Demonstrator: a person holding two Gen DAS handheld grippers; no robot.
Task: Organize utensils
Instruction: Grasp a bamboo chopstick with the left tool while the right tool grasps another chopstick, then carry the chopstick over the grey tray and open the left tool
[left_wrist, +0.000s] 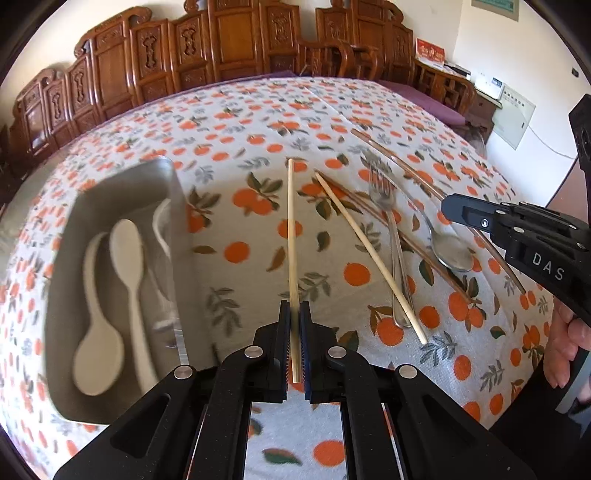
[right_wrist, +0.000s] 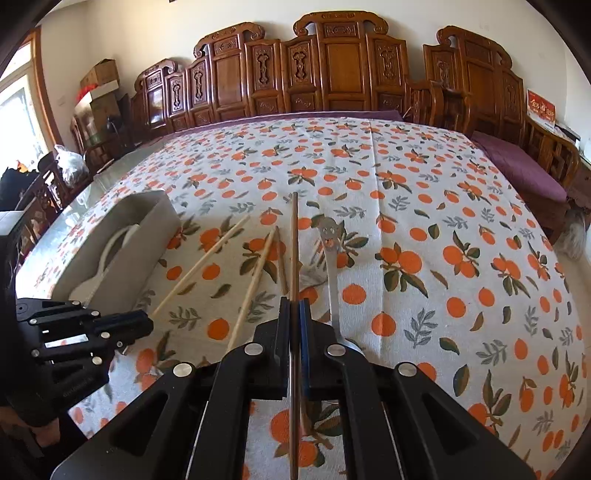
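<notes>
My left gripper (left_wrist: 294, 314) is shut on the near end of a pale bamboo chopstick (left_wrist: 291, 229) that points away over the cloth; it also shows as the left gripper (right_wrist: 147, 325) in the right wrist view. My right gripper (right_wrist: 294, 308) is shut on a brown chopstick (right_wrist: 294, 243), low over the pile, and is seen from the side as the right gripper (left_wrist: 448, 212). A second pale chopstick (left_wrist: 369, 254), a fork (left_wrist: 393, 236), a metal spoon (left_wrist: 452, 254) and another brown chopstick (right_wrist: 281, 258) lie loose on the cloth. Two white spoons (left_wrist: 127, 258) lie in a grey tray (left_wrist: 173, 184) at the left.
The table wears a white cloth (right_wrist: 424, 206) printed with oranges. Carved wooden chairs (right_wrist: 343, 70) line its far side, and a purple cushioned bench (right_wrist: 517, 166) stands at the right. A hand (left_wrist: 565, 343) holds the right gripper's handle.
</notes>
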